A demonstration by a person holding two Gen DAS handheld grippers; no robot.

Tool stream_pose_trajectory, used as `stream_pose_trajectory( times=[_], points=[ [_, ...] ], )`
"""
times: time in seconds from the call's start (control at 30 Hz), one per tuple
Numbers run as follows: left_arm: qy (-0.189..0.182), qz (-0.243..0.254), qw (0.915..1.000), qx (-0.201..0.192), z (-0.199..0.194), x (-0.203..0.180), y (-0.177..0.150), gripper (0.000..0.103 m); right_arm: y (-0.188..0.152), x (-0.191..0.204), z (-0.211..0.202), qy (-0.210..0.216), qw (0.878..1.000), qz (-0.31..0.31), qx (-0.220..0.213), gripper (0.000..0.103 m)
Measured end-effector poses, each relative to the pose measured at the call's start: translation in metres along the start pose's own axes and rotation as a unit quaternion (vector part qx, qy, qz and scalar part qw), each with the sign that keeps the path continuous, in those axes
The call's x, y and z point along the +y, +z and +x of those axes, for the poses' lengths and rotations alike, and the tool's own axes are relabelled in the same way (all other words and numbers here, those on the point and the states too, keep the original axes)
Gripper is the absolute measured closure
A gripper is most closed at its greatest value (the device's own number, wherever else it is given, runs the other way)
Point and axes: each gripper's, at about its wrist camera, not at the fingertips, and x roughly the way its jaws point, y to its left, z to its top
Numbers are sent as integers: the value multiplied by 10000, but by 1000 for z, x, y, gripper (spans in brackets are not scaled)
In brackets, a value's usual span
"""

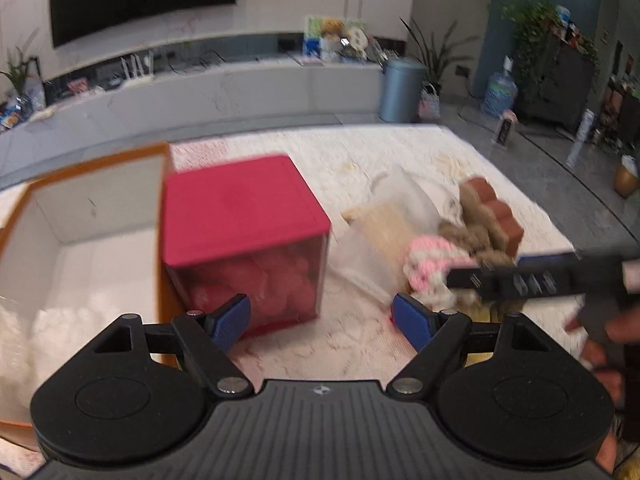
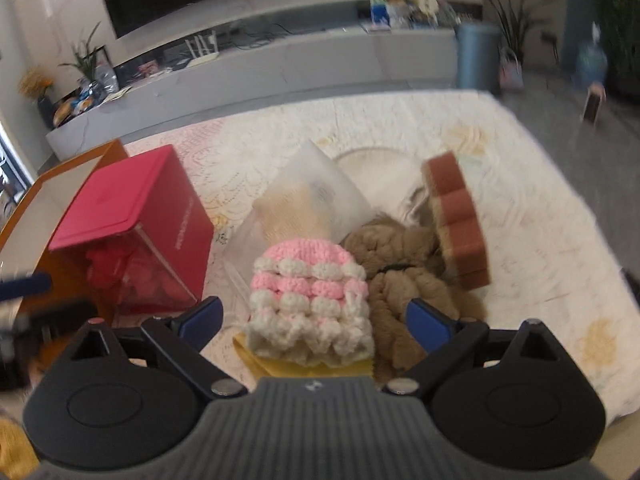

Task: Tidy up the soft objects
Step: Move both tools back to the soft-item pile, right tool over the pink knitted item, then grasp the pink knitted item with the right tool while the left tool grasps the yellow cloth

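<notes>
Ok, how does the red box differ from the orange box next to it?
The red box is closed by a solid red lid, while the orange box is open on top. The red box has a see-through side showing red stuff inside; the orange box has opaque white inner walls with white material at the bottom. Both sit side by side on the cream rug.

The crocheted hat [image 2: 310,300] shows alternating pink and cream-white bobble bands. Just beside it, on the side away from the red box, the fuzzy plush toy [image 2: 404,276] is tan-brown with a thin black cord across it. Beyond the plush, the segmented sponge block [image 2: 456,216] is rust-brown on its face with a pale beige edge. Behind the hat, the frosted translucent pouch [image 2: 316,196] is milky white over something pale yellow. The cube-shaped box [image 2: 132,216] has a solid crimson lid and clear red-tinted walls; the open cardboard box [image 1: 80,216] next to it is orange outside, white inside. Under the hat, the textured cloth [image 2: 520,184] is cream with faint yellow motifs. Both grippers are black with blue finger pads [image 2: 428,320]
</notes>
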Motion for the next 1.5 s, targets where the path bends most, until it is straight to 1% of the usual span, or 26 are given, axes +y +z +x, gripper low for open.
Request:
stream_pose_trajectory(
  times=[0.07, 0.13, 0.2, 0.3, 0.33, 0.37, 0.4, 0.5, 0.53, 0.57, 0.7, 0.77, 0.83, 0.97, 1.07, 1.13, 1.23, 1.3, 1.33, 1.43, 1.5],
  points=[
    [83, -183, 9997, 136, 4, 1, -3, 8, 5, 3, 15, 73, 9999, 57, 118, 7],
    [79, -322, 9993, 161, 5, 4, -6, 8, 9, 6, 30, 127, 9997, 25, 229, 7],
    [0, -250, 9995, 192, 4, 4, -8, 8, 9, 9, 43, 154, 9994, -13, 296, 7],
    [4, -160, 9998, 146, 3, 1, -8, 8, 5, 11, 54, 73, 9995, -109, 281, 7],
    [13, -153, 9998, 138, 3, 0, -9, 8, 5, 12, 53, 26, 9996, -121, 248, 12],
    [18, -146, 9998, 146, 3, -1, -9, 8, 5, 13, 53, -59, 9997, -137, 217, 19],
    [16, -133, 9998, 151, 4, -2, -9, 8, 5, 13, 52, -144, 9995, -177, 203, 21],
    [-9, -111, 9999, 131, 3, -4, -9, 8, 4, 9, 52, -150, 9996, -159, 192, 27],
    [-12, -118, 9999, 125, 2, -4, -10, 8, 4, 8, 52, -172, 9996, -147, 178, 32],
    [-15, -130, 9998, 120, 1, -3, -10, 8, 3, 7, 51, -168, 9997, -115, 160, 37],
    [39, -176, 9997, 169, 2, 0, -14, 8, 1, 1, 46, 7, 9999, -28, 154, 48],
    [106, -190, 9995, 229, 3, 1, -15, 8, 1, 0, 41, 112, 9999, -6, 79, 58],
    [122, -187, 9995, 202, 3, 2, -15, 8, 1, -3, 36, 236, 9997, 51, 15, 60],
    [61, -228, 9997, 96, 1, 1, -15, 8, 4, -22, 19, 605, 9957, 664, -215, 61],
    [-27, -226, 9997, 70, 4, -3, -14, 8, 5, -34, 5, 692, 9928, 894, -389, 62],
    [-26, -77, 10000, 33, 8, -10, -13, 8, 8, -39, -2, 764, 9899, 1081, -499, 62],
    [-339, 272, 9989, 191, 17, -25, -11, 8, 8, -45, -14, 938, 9836, 1362, -716, 62],
    [-415, 463, 9977, 258, 23, -38, -9, 8, 7, -48, -21, 985, 9805, 1467, -857, 61],
    [-430, 607, 9970, 227, 25, -46, -10, 8, 6, -48, -23, 998, 9796, 1494, -895, 61],
    [-486, 1109, 9926, 99, 31, -66, -9, 8, 1, -50, -25, 1062, 9795, 1456, -902, 61],
    [-508, 1330, 9897, 135, 38, -77, -10, 8, -2, -56, -25, 1059, 9781, 1570, -861, 61]
  ],
)
